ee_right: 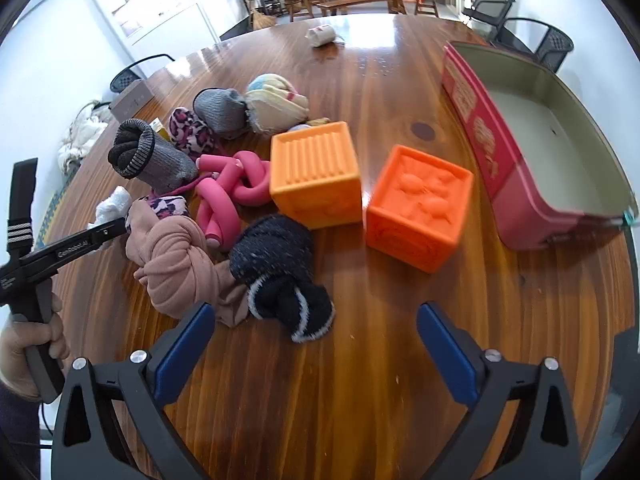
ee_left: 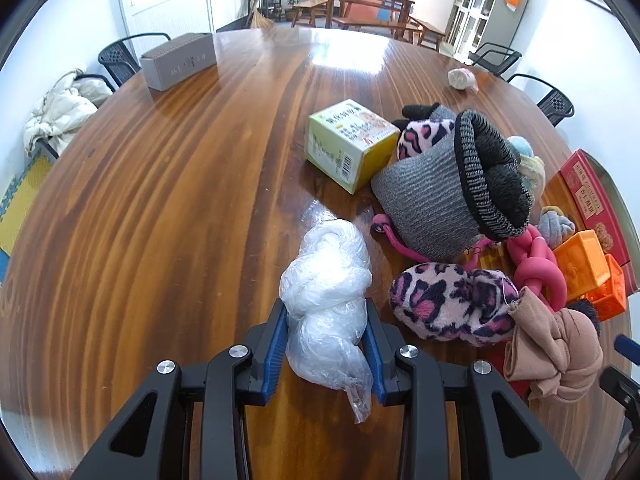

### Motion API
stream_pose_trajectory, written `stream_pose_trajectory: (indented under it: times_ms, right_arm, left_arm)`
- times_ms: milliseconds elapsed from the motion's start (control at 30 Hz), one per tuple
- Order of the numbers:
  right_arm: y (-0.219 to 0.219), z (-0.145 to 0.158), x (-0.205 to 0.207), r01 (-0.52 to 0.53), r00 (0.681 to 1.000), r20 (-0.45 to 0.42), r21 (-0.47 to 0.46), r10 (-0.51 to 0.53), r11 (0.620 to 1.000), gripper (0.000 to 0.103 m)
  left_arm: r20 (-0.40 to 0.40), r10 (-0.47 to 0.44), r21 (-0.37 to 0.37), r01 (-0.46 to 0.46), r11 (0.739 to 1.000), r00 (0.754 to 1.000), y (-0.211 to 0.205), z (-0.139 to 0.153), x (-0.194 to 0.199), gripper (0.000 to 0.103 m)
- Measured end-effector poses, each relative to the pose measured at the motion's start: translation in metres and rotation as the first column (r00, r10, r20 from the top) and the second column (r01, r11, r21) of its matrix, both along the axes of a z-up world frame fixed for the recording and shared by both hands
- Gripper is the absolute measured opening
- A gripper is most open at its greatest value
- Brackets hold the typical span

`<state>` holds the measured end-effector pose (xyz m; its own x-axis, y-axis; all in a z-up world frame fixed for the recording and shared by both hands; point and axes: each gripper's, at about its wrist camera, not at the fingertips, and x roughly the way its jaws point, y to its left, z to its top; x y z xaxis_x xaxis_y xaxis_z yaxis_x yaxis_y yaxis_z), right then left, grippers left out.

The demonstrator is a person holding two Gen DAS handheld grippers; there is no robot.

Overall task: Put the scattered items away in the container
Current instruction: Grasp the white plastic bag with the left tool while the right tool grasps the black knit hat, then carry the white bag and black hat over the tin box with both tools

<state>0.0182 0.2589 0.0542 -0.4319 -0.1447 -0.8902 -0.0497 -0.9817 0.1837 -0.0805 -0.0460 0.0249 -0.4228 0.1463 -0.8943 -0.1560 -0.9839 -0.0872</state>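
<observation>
My left gripper (ee_left: 325, 320) is shut on a crumpled clear plastic bag (ee_left: 328, 276) that lies on the wooden table. To its right are a leopard-print sock (ee_left: 452, 300), a tan knotted cloth (ee_left: 560, 344) and a grey sock (ee_left: 436, 196). My right gripper (ee_right: 316, 314) stands open just above the table, its fingers either side of a navy knotted sock (ee_right: 276, 256) without touching it. Beyond it sit two orange cubes (ee_right: 316, 176) (ee_right: 416, 208) and a pink foam knot (ee_right: 236, 188). The red tin container (ee_right: 492, 152) lies open at the right, with nothing in the part I see.
A yellow-green carton (ee_left: 352, 144) sits behind the grey sock. Far across the table are a grey box (ee_left: 180, 62) and a small white bundle (ee_left: 462, 78). Black chairs (ee_left: 116, 58) ring the table. A hand (ee_right: 24, 344) holds the left gripper's handle.
</observation>
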Motion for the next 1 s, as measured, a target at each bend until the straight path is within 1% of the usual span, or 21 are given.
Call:
stream_pose_trajectory:
  times_ms: [67,100,133,200,267,333,367,400,533,700,1000]
  right_arm:
    - [-0.008,-0.004,-0.007,-0.028,1.000,0.003,0.023,0.028,0.999,0.093]
    - [-0.011,-0.006,-0.011,-0.036,0.999,0.010,0.037,0.036,0.999,0.088]
    - [-0.014,-0.009,-0.014,-0.047,0.999,0.021,0.051,0.046,0.998,0.081]
    - [-0.019,-0.017,-0.021,-0.065,0.997,0.050,0.064,0.062,0.996,0.072]
    - [-0.021,-0.023,-0.024,-0.074,0.995,0.072,0.053,0.070,0.996,0.066]
    - [-0.022,-0.028,-0.025,-0.074,0.994,0.089,0.039,0.070,0.997,0.056]
    - [-0.022,-0.026,-0.023,-0.075,0.994,0.080,0.044,0.071,0.996,0.052]
    - [-0.023,-0.026,-0.022,-0.081,0.993,0.084,0.037,0.078,0.996,0.045]
    - [-0.019,-0.021,-0.012,-0.087,0.994,0.075,0.019,0.085,0.996,0.043]
    - [-0.004,-0.010,0.006,-0.063,0.997,0.052,-0.011,0.064,0.998,0.043]
    - [0.042,0.015,0.036,0.030,1.000,0.001,-0.059,-0.030,0.998,0.041]
  left_arm:
    - [-0.006,0.018,0.004,-0.018,1.000,1.000,-0.006,0.005,0.001,0.037]
    - [-0.007,0.027,0.007,-0.027,1.000,1.000,-0.008,0.007,0.003,0.037]
    - [-0.006,0.037,0.008,-0.037,0.999,0.999,-0.011,0.009,0.004,0.037]
    - [-0.009,0.051,0.010,-0.051,0.999,0.999,-0.018,0.013,0.009,0.037]
    - [-0.015,0.050,0.007,-0.050,0.999,0.999,-0.022,0.018,0.014,0.037]
    - [-0.023,0.048,0.009,-0.048,0.999,0.999,-0.023,0.023,0.017,0.037]
    - [-0.027,0.047,0.013,-0.046,0.999,0.999,-0.023,0.027,0.020,0.037]
    - [-0.031,0.047,0.017,-0.046,0.999,0.998,-0.023,0.030,0.024,0.037]
    - [-0.039,0.043,0.033,-0.042,0.999,0.998,-0.018,0.039,0.035,0.037]
    - [-0.044,0.029,0.046,-0.027,0.999,0.999,-0.003,0.050,0.050,0.037]
    - [-0.068,-0.030,0.054,0.034,0.998,0.997,0.040,0.068,0.077,0.037]
